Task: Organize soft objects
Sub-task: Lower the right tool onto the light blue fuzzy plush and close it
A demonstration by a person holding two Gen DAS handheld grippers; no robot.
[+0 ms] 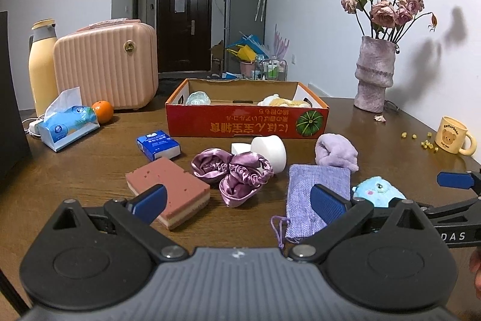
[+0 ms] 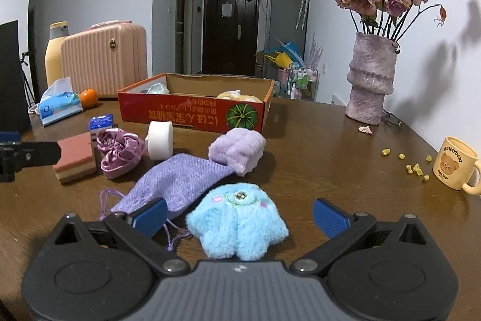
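- The right gripper point(image 2: 239, 217) hangs low over the surface point(image 2: 315, 146) with its fingers point(image 2: 329, 217) spread wide and nothing in them; the blue plush point(image 2: 237, 223) lies right between them, so picking it up looks like the step in hand.
- The next move, I would say, calls for lowering a little and closing across the plush's middle. The fur is loose and will squash, so a shallow pinch may slip off.
- The pouch point(image 2: 177, 185) lies just beside the left finger, its cord trailing under that finger; a careless close could catch the cord.
- Beyond the fingers sits a lilac cloth point(image 2: 237, 148), touching the pouch's far end.
- The left gripper point(image 1: 239, 202) is released too, holding nothing. The sponge point(image 1: 168, 191) lies at its left finger, the pouch at its right, and the scrunchies point(image 1: 233, 173) just ahead between them.
- A white foam roll point(image 1: 270, 151) stands behind the scrunchies.
- The box point(image 1: 245, 122) stands well ahead of both pairs of fingers, open-topped. It already holds a pale bluish bundle point(image 1: 197, 98) at its left end and a cream-yellow soft thing point(image 1: 282, 102) toward the right; I cannot tell what they are.
- Most of the soft things are out on the surface, so the sorting seems early.
- The mug point(image 2: 455, 167) far to the right looks empty from here, though its bottom is hidden.
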